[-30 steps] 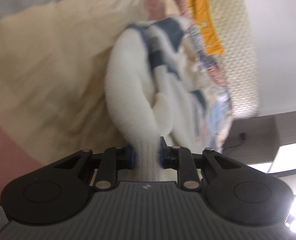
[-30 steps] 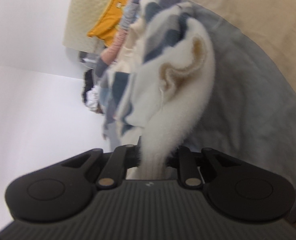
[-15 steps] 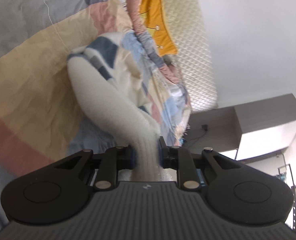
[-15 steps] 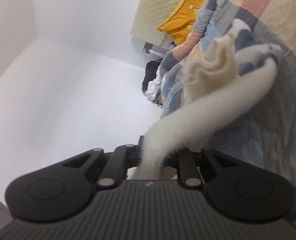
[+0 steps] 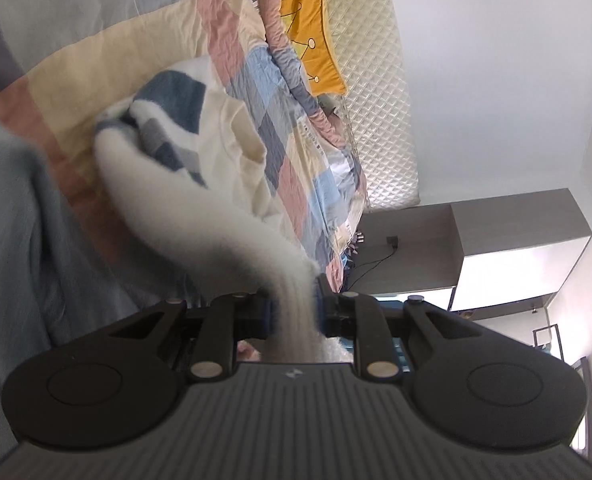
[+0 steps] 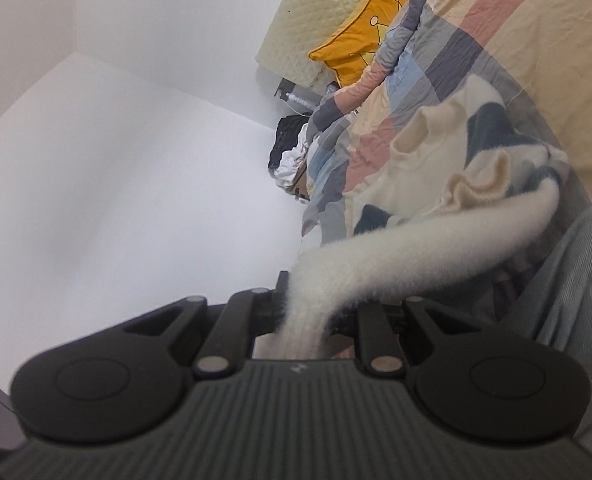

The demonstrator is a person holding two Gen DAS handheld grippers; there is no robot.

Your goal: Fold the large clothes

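Note:
A fluffy white sweater with navy and grey blocks (image 5: 184, 148) lies bunched on the patchwork quilt (image 5: 108, 52). My left gripper (image 5: 294, 312) is shut on the ribbed cuff of one white sleeve, which stretches from the bunch to the jaws. My right gripper (image 6: 308, 312) is shut on the cuff of the other sleeve; the sweater's body (image 6: 468, 152) lies beyond it on the quilt (image 6: 536, 28). Both sleeves hang in an arc above the bed.
An orange pillow (image 5: 316, 36) leans on the quilted headboard (image 5: 380, 92). A grey cabinet (image 5: 476, 240) stands past the bed. A pile of dark and white clothes (image 6: 292, 152) lies beside the bed. Grey-green cloth (image 6: 576, 292), a person's clothing, is close at the right.
Both grippers have pulled back from the bunched sweater with the cuffs held. The sleeves have drawn out longer and more of the room shows.

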